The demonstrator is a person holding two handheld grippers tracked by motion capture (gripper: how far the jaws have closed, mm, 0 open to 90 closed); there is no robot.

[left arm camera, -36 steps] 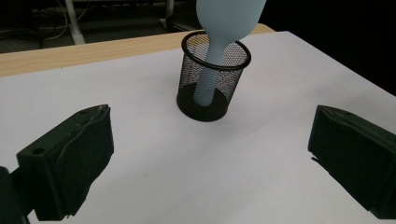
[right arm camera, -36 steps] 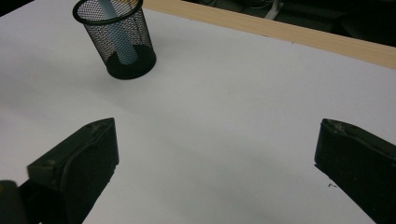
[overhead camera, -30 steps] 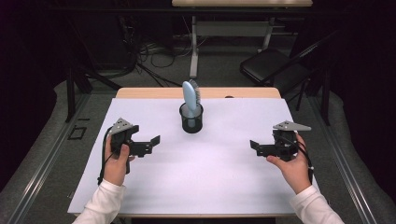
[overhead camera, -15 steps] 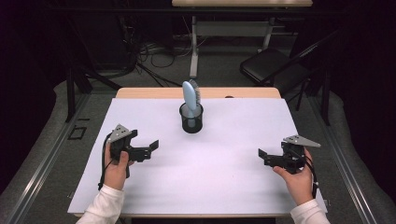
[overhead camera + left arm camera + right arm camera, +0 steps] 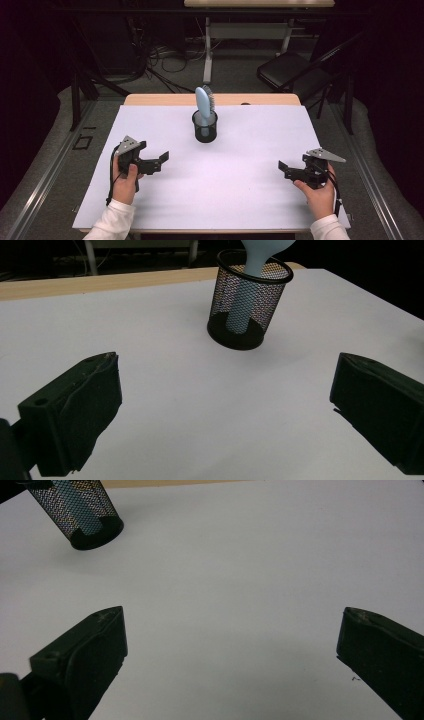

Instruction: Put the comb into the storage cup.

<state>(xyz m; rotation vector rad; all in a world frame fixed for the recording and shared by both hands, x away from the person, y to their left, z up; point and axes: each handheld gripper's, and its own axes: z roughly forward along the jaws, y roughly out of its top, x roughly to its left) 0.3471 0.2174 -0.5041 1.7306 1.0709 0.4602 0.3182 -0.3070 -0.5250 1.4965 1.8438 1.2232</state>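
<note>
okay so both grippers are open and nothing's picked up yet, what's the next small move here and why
Probably ease the left gripper forward toward the mesh cup. Its jaws stand open and empty and already face the cup, which holds the light blue hairbrush upright. The right gripper, also open, sits farther off near the white table's right edge.

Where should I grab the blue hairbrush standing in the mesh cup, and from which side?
Probably take the hairbrush by its head, the part that stands clear above the mesh cup; its handle is down inside. Come in from above or from the near side with the left gripper, whose open jaws already face it, and close across the smooth back and bristle face, then lift straight up.
</note>
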